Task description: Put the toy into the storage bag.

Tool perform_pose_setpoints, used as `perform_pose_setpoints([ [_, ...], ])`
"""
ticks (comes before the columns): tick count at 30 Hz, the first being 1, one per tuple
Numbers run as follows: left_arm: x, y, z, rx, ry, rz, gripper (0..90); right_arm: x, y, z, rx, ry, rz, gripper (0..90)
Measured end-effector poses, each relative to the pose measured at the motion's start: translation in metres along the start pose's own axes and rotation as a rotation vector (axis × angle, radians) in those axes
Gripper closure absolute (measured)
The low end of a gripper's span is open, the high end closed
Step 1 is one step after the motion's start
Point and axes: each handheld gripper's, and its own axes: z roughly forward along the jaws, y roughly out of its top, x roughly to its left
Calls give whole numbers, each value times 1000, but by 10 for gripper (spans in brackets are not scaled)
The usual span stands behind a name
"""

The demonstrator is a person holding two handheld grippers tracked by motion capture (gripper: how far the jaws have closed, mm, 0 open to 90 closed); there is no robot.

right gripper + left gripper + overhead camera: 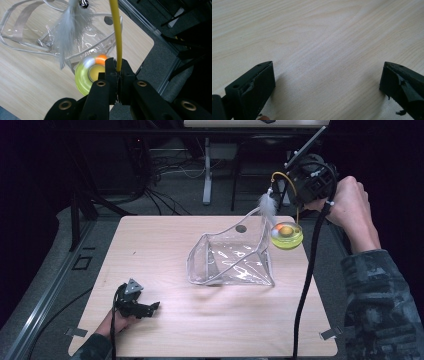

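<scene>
1. The right gripper (117, 65) is raised off the bag's (232, 257) right corner, jaws clamped on a yellow wand (115, 30).
2. From the wand hang a white feather (267, 206) and a yellow-green ring toy (286, 235) — the toy just right of the bag's open mouth.
3. The clear bag lies mid-bench (165, 245).
4. The left gripper (150, 307) rests well left of the bag — jaws wide apart, empty.
</scene>
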Motion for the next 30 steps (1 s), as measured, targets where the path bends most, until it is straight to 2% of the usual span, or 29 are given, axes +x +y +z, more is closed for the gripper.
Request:
perform_pose_setpoints([
  [11,0,0,0,0,0,-2,0,13,22,-1,-26,2,-31,878],
  [18,0,0,0,0,0,-2,0,23,35,1,-24,6,-62,878],
  [30,0,0,0,0,0,-1,0,40,54,12,-58,48,-79,878],
])
